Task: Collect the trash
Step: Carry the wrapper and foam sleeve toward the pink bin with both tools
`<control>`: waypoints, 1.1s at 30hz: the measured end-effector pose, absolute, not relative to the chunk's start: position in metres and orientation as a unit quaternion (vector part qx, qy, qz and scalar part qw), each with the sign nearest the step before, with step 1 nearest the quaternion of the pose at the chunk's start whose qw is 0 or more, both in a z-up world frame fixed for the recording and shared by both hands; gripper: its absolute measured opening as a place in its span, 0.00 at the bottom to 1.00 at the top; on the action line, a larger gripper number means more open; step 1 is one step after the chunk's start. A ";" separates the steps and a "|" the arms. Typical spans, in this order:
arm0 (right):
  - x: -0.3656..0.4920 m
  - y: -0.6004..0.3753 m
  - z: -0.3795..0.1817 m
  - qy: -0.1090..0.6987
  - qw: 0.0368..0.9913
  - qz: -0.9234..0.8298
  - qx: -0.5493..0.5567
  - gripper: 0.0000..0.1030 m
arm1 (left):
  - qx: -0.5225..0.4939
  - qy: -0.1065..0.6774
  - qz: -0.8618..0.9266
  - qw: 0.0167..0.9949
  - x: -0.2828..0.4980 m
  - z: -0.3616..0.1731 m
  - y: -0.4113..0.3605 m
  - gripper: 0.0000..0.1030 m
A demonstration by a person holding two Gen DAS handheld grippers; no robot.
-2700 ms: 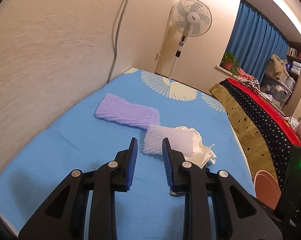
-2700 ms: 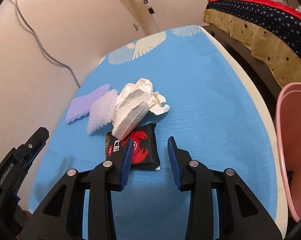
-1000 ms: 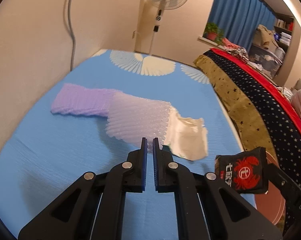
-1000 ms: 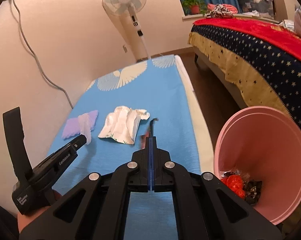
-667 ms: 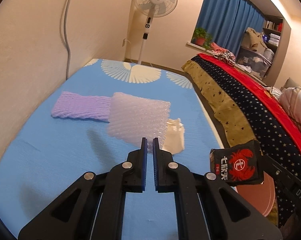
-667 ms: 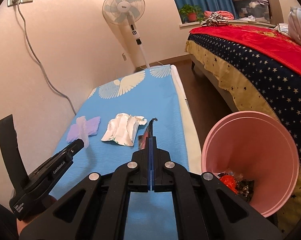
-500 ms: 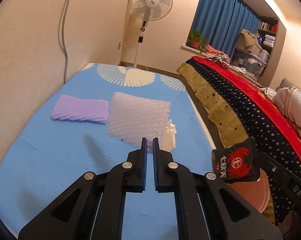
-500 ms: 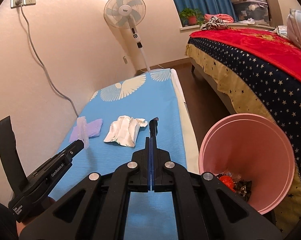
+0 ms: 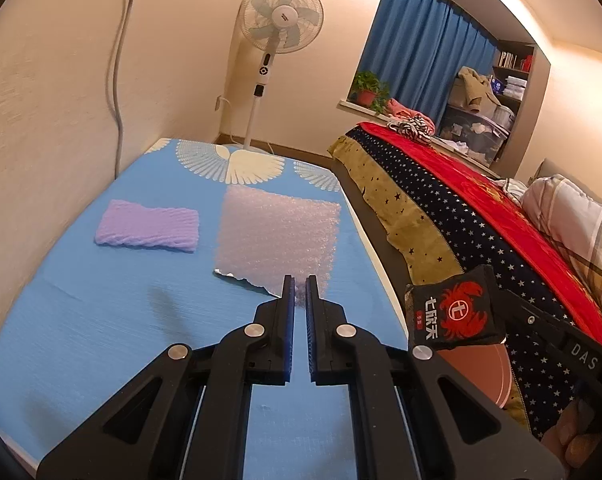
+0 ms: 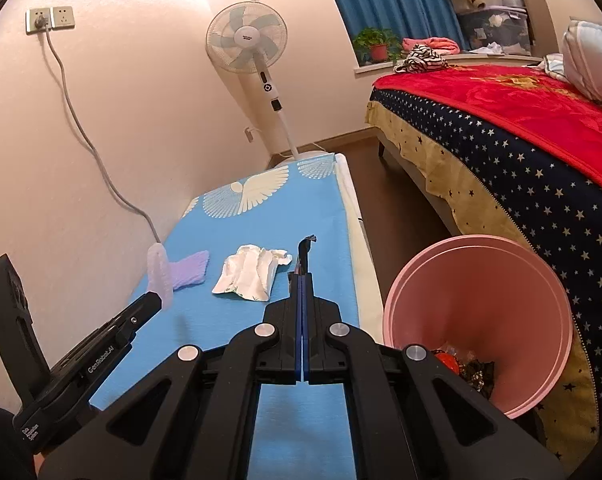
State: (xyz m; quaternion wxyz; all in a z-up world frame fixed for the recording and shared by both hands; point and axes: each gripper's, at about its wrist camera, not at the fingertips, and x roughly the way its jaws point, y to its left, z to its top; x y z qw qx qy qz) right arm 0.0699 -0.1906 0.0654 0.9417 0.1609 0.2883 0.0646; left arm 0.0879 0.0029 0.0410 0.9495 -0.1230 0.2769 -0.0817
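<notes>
A: What trash is in hand? 
B: The left hand-held gripper (image 9: 299, 284) is clamped on the lower edge of a white foam net sheet (image 9: 277, 236), held up above the blue mat (image 9: 101, 320). The right hand-held gripper (image 10: 302, 280) is pinched tight on a black snack packet with a red crab logo (image 9: 455, 314), seen only edge-on in its own view.

A: And measured from the pink bin (image 10: 541, 280)? 
B: The packet hangs just left of the bin's rim, not yet over its mouth. Wrappers, hard to identify, lie at the bin's bottom. Farther left on the mat lies a crumpled white wrapper (image 10: 253, 272), then a purple foam net (image 9: 149, 228) near the wall. A standing fan (image 10: 247, 40) is beyond the mat; the starred bed cover (image 10: 521, 176) runs behind the bin.
</notes>
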 end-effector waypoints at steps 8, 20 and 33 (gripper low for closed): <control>0.067 -0.196 0.071 0.280 0.945 0.052 0.158 0.00 | -0.124 0.274 -0.098 0.949 0.086 0.042 -0.003 0.05; 0.063 -0.224 0.077 0.262 0.952 0.004 0.158 0.00 | -0.107 0.274 -0.126 0.947 0.089 0.039 -0.028 0.05; 0.060 -0.256 0.081 0.247 0.955 -0.056 0.153 0.00 | -0.090 0.272 -0.153 0.946 0.092 0.036 -0.056 0.05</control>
